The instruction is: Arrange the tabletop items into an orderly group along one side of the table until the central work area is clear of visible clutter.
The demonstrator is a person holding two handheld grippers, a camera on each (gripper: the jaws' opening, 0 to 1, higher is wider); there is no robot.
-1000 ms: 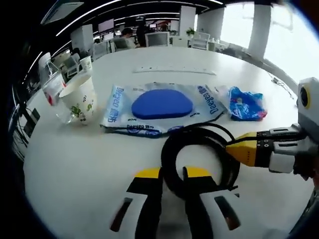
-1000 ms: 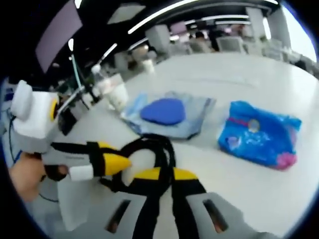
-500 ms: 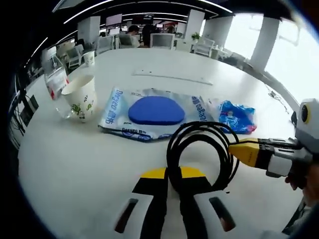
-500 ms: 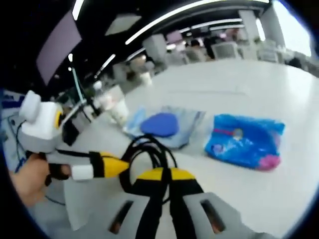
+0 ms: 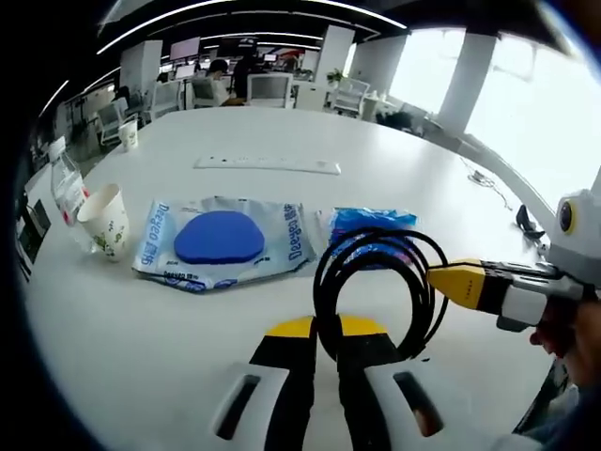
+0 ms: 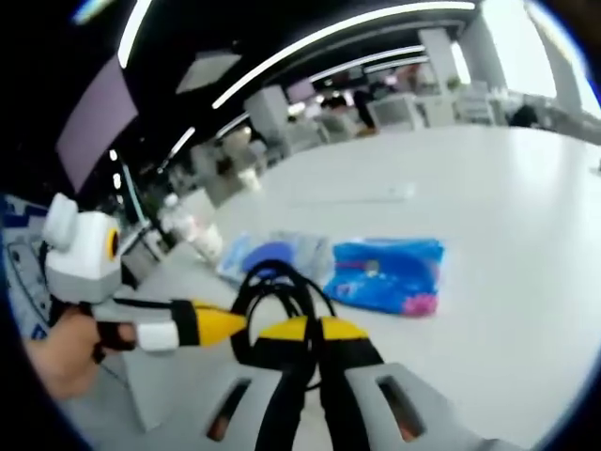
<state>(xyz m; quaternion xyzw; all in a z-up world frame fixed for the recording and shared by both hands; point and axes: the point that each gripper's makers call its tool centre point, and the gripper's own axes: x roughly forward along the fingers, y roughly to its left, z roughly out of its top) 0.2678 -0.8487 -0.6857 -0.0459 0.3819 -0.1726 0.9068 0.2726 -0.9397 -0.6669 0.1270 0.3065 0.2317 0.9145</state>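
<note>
A coiled black cable (image 5: 376,282) hangs above the white table (image 5: 394,178), held from two sides. My left gripper (image 5: 326,327) is shut on the coil's near loop. My right gripper (image 5: 441,279) comes in from the right, shut on the coil's right side. In the right gripper view the cable (image 6: 282,282) rises between the closed jaws of my right gripper (image 6: 315,329), and the left gripper (image 6: 235,322) reaches in from the left. Beyond the coil lie a blue pad in a clear package (image 5: 221,240) and a crumpled blue bag (image 5: 366,225).
A patterned paper cup (image 5: 105,221) and a plastic bottle (image 5: 61,188) stand at the table's left edge. A long white strip (image 5: 268,164) lies further back. A person's hand (image 6: 56,357) holds the left gripper. Chairs and desks stand beyond the table.
Both grippers have risen with the cable coil, lifting it off the table. The package, bag and cup now look smaller and farther below as the cameras moved up.
</note>
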